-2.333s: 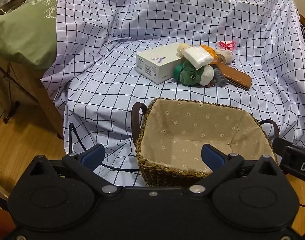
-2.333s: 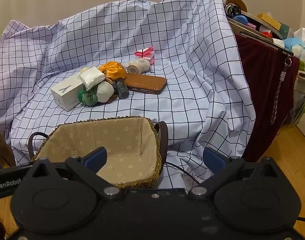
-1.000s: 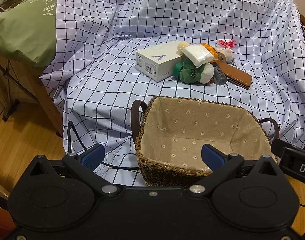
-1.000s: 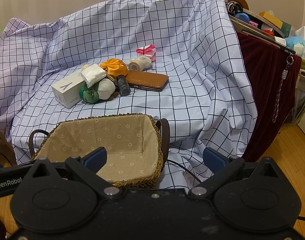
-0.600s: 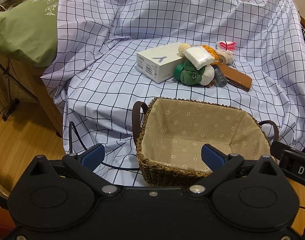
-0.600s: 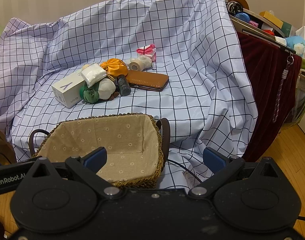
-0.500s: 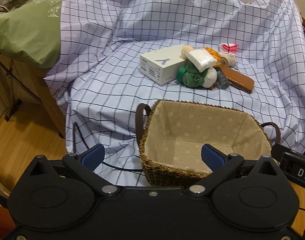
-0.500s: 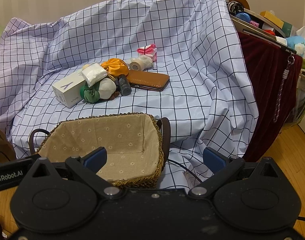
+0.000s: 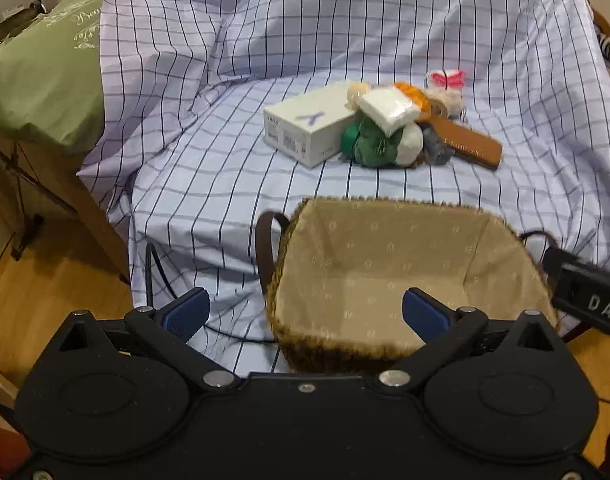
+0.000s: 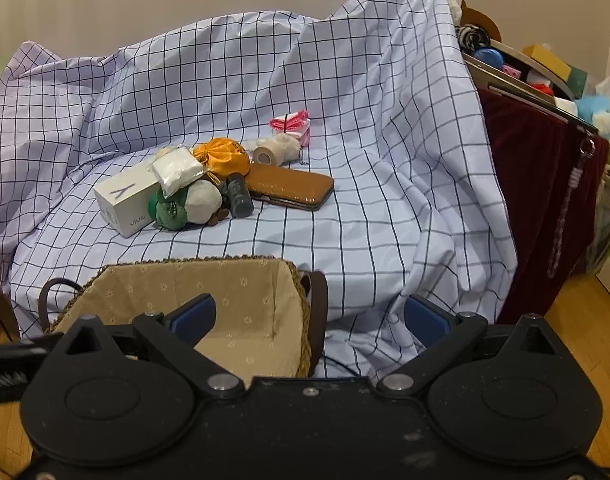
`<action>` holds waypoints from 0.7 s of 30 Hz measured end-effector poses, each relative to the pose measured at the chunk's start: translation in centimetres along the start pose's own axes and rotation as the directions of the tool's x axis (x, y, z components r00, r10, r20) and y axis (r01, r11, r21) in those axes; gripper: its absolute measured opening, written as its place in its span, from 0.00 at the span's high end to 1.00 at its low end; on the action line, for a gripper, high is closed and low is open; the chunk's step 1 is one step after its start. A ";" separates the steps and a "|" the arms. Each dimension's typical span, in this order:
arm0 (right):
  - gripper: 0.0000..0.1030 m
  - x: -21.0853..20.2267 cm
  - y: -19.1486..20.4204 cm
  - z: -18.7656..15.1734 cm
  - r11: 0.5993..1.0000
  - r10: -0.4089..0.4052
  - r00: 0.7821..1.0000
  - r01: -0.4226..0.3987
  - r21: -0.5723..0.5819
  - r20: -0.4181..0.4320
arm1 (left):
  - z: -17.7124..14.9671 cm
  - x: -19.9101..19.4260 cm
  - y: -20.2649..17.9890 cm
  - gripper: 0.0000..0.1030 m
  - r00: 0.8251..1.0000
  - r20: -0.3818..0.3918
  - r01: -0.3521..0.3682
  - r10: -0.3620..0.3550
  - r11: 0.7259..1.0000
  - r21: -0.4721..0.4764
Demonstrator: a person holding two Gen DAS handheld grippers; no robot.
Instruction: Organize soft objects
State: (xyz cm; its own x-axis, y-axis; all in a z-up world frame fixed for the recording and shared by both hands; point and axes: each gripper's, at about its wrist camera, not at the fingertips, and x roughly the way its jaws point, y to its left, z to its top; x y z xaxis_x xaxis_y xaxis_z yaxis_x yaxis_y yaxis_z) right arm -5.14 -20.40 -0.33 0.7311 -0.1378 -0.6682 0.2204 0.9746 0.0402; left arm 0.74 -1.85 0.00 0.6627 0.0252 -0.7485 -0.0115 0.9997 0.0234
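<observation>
A lined wicker basket point(image 10: 177, 280) sits at the near edge of a checked sheet point(image 10: 385, 184), below the right gripper point(image 10: 309, 316), whose wide, empty jaws are closing. Farther back lie a white box point(image 10: 123, 200), green plush point(image 10: 171, 210), orange pouch point(image 10: 225, 158) and brown wallet point(image 10: 291, 188).

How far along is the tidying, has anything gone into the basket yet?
Nothing looks done: the basket is empty. Nothing is in hand either: the left gripper is open, and the right gripper holds nothing, its jaws closing a little. All the sorting is left: the green plush, orange pouch and white packet lie piled on the cloth.
</observation>
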 end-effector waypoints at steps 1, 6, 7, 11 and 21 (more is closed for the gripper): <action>0.03 0.2 -0.1 0.3 1.000 0.004 1.000 -0.004 0.004 0.005 | 0.3 0.1 0.1 0.03 1.000 0.004 -0.001 0.001 1.000 -0.003; 0.03 1.4 0.2 3.0 1.000 0.015 0.997 -0.014 -0.019 0.073 | 2.4 1.3 1.2 0.03 0.998 -0.026 0.049 -0.051 0.996 -0.071; 0.03 1.8 0.5 3.6 0.999 0.028 0.996 -0.026 -0.029 0.081 | 2.8 1.6 1.3 0.03 0.998 -0.030 0.057 -0.059 0.995 -0.080; 0.02 3.0 1.9 6.2 0.993 0.079 0.990 -0.067 -0.102 0.117 | 5.0 2.9 1.3 0.03 1.000 -0.004 0.021 -0.021 0.998 -0.061; 0.01 9.8 5.9 10.5 0.975 0.161 0.987 -0.159 -0.156 0.005 | 8.8 7.6 2.4 0.03 0.999 -0.019 -0.027 0.026 0.998 -0.060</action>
State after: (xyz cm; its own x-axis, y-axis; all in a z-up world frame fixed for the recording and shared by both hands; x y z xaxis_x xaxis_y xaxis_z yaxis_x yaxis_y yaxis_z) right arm 10.06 -17.85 1.14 0.7601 0.0205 -0.6495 -0.0018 0.9996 0.0295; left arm 12.34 0.64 0.24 0.6481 0.0510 -0.7598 -0.0740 0.9972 0.0038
